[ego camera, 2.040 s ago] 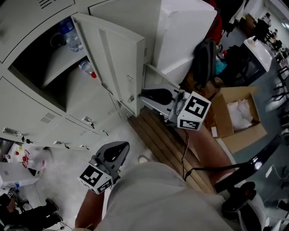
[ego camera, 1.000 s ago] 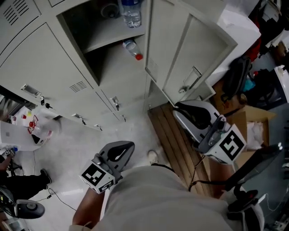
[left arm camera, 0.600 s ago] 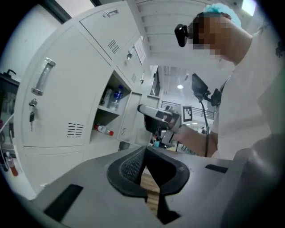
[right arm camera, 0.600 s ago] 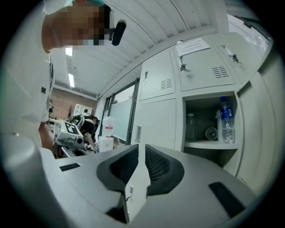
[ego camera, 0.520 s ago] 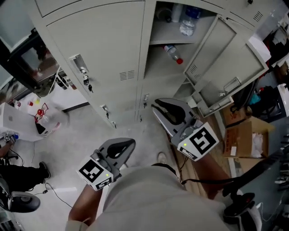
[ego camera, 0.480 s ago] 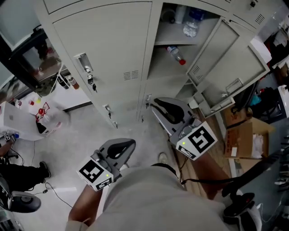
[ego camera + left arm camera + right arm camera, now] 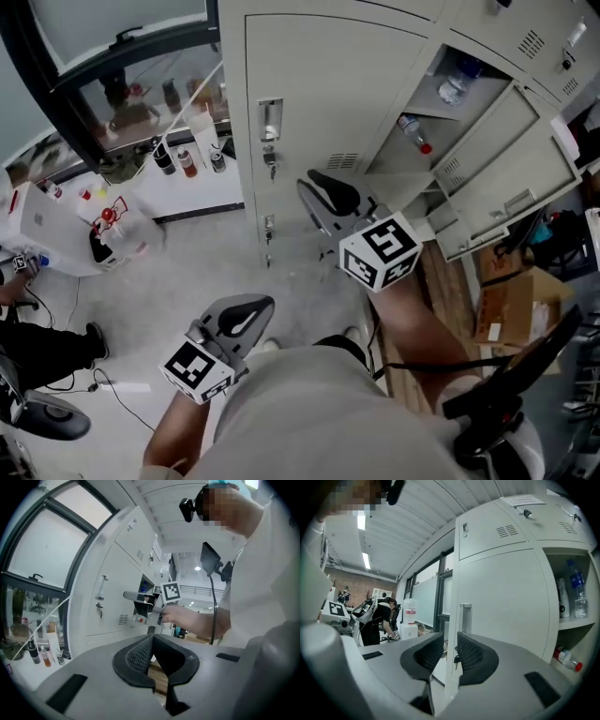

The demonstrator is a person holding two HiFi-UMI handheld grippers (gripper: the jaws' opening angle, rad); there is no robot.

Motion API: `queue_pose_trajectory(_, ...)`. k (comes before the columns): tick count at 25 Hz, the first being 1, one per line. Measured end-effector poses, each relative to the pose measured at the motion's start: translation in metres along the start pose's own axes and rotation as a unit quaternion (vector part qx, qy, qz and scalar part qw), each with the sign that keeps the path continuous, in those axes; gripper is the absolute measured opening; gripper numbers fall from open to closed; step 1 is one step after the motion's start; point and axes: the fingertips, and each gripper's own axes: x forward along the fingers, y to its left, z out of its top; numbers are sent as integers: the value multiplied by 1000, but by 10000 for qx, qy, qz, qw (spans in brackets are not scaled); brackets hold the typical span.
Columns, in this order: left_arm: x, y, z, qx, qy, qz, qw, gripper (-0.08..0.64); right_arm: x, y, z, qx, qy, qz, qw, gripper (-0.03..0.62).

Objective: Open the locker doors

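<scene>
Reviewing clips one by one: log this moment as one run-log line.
right gripper: open, empty, facing handle of closed grey metal locker door | left gripper: shut, empty, low | neighbouring grey metal locker door: open

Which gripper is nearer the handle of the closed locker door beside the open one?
Right. The right gripper hovers just short of the door handle, a little to its right, not touching. The left gripper hangs low by the person's waist, well away.

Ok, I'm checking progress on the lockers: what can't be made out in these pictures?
- Closed locker door: contents hidden behind it, every view.
- Key below the handle: right gripper view, half covered by the right hand-held gripper.
- Bottle labels: head view, too small.
</scene>
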Motion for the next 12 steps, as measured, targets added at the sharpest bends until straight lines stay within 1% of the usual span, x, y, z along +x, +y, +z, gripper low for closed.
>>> queue_pose_trajectory(6, -33, 19, -3, -215, -191, 161, 9995, 11, 63, -7, 12, 62, -15, -223, 9997, 97)
queue_pose_trajectory(12, -55, 32, -5, -240, -233, 262, 9991, 11, 106, -18, 15, 25, 46, -524, 9986, 111)
